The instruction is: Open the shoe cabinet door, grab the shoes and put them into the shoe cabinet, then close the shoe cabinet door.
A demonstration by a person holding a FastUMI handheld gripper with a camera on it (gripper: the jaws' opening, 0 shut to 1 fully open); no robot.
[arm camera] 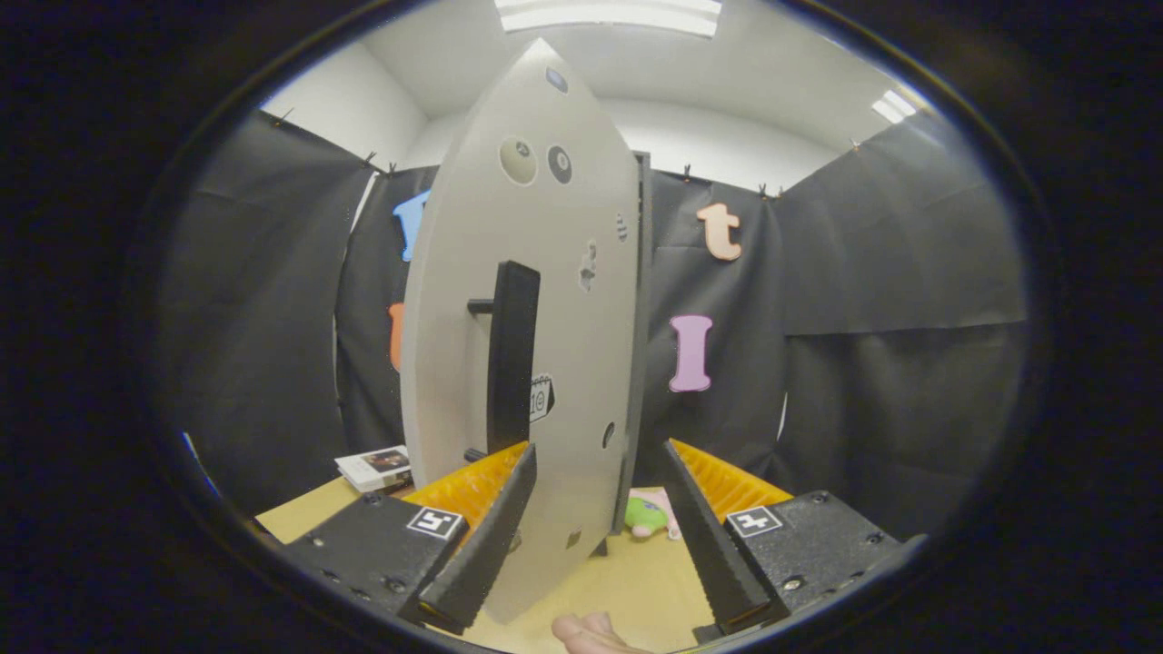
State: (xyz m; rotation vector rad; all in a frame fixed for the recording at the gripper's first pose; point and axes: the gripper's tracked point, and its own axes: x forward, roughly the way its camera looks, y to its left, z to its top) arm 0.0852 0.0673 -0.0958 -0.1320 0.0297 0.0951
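— Looking along my tool (595,509), I see its fingers spread wide and gripping nothing; what's your read?

— Same. The shoe cabinet door (563,300) stands edge-on between the fingers, its lower part running down into the gap, nearer the left finger.

— I see the door's dark upright handle (511,354) just above the left fingertip. I can't tell whether they touch.

— Beyond the door?

— A small pink and green soft toy (647,514) lies on the desk (627,581) between the fingers, past the door's lower edge. Near the desk's far left edge I make out a booklet (374,467).

— And close in?

— A person's fingertips (591,632) show at the desk's near edge, below the fingers.
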